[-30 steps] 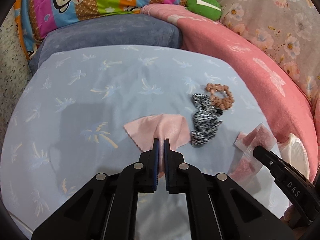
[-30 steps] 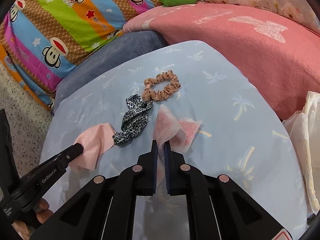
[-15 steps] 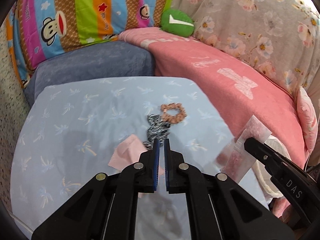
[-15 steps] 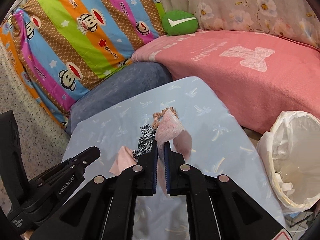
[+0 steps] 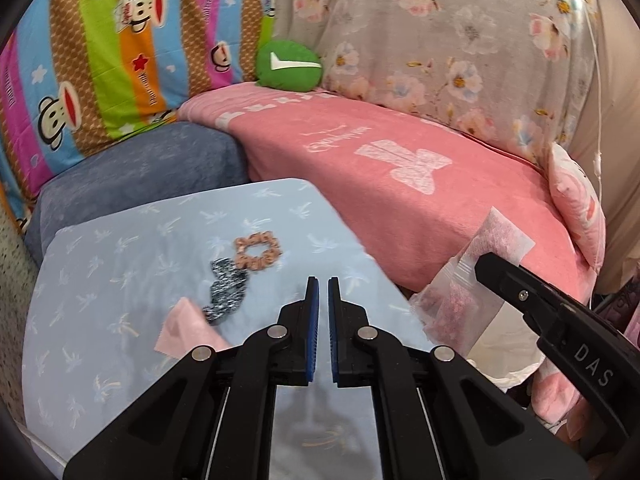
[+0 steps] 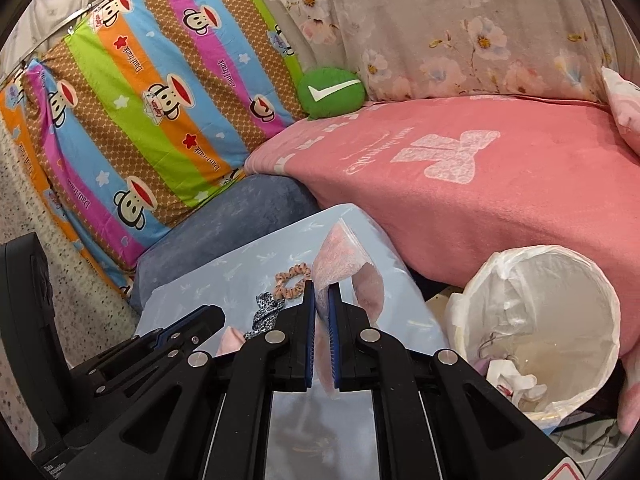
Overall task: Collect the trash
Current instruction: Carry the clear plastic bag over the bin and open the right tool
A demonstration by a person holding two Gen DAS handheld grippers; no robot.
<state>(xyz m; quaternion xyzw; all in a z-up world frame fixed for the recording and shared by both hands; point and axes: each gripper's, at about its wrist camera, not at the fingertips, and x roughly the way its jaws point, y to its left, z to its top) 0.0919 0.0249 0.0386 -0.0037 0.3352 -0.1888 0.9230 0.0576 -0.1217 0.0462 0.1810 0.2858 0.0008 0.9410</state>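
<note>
Right tongs carry a plastic packet above the blue table, beside a lined bin.

The pink blanket (image 6: pixel 500 208) spreads behind the blue table (image 5: pixel 120 280). The bin (image 6: pixel 540 328), lined with a white bag, holds crumpled scraps. The right tongs (image 6: pixel 321 292) are clamped on the clear packet (image 6: pixel 340 264) of pink material, held in the air. The left tongs (image 5: pixel 323 284) stand nearly together, a thin gap between them, gripping nothing. A pink cloth (image 5: pixel 188 332), a black-and-white scrunchie (image 5: pixel 226 290) and a tan scrunchie (image 5: pixel 258 250) lie on the table.
</note>
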